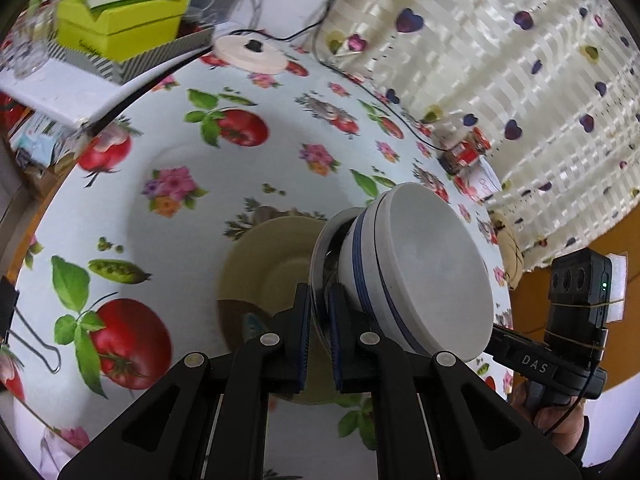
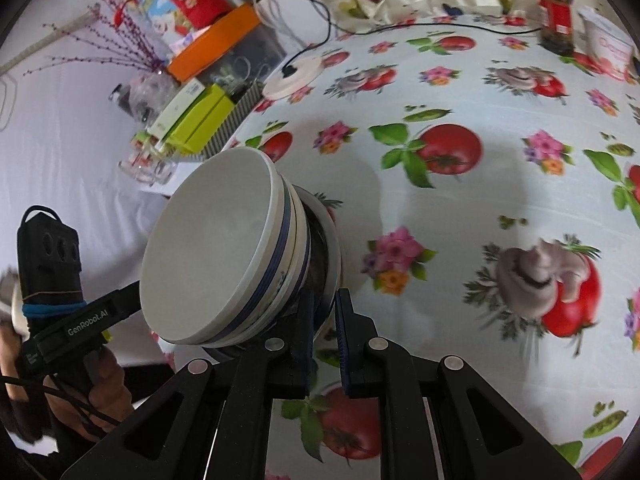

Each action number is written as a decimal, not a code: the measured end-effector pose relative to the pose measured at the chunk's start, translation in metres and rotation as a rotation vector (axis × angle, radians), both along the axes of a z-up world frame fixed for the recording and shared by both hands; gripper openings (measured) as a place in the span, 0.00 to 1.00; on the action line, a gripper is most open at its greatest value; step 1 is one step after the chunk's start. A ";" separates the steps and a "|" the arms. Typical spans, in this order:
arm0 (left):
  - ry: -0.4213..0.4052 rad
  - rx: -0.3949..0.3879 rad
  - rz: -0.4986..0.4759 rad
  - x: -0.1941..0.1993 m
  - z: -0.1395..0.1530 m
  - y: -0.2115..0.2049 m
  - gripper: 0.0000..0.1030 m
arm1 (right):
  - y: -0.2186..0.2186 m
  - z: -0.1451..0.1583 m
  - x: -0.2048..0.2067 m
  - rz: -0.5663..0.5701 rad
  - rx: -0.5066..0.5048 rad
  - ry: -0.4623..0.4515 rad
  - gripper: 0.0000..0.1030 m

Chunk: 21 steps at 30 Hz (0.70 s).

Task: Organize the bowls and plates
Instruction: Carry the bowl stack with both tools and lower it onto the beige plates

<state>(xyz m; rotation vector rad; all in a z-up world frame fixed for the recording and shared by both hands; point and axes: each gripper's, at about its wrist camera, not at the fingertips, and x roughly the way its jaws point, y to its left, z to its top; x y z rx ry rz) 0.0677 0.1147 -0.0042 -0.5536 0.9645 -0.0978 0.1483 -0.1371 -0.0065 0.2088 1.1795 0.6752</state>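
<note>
A stack of white bowls with blue bands [image 1: 420, 268] sits nested in a steel bowl [image 1: 320, 256], and both grippers hold it in the air, tilted. My left gripper [image 1: 319, 340] is shut on the steel bowl's rim. My right gripper [image 2: 325, 344] is shut on the same rim from the other side; the stack [image 2: 224, 256] and the steel bowl [image 2: 326, 256] show there too. A beige plate [image 1: 272, 256] lies on the table below the stack, partly hidden by the left gripper.
The table has a cloth printed with fruit and flowers [image 2: 440, 128]. Green boxes [image 1: 120, 24], a white round lid with a cable [image 1: 250, 52], a glass vase [image 2: 148, 92] and a red jar [image 2: 556, 12] stand at the back. A heart-print curtain [image 1: 500, 40] hangs beyond the far edge.
</note>
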 end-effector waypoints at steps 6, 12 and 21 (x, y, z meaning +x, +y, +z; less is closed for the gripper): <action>0.013 -0.019 0.032 -0.004 -0.009 0.017 0.07 | 0.023 -0.004 0.004 0.037 -0.023 0.010 0.10; 0.025 -0.023 0.044 -0.003 -0.017 0.022 0.07 | 0.033 -0.012 0.006 0.051 -0.034 0.020 0.11; 0.027 -0.012 0.044 -0.003 -0.020 0.022 0.08 | 0.038 -0.009 0.009 0.056 -0.053 0.008 0.11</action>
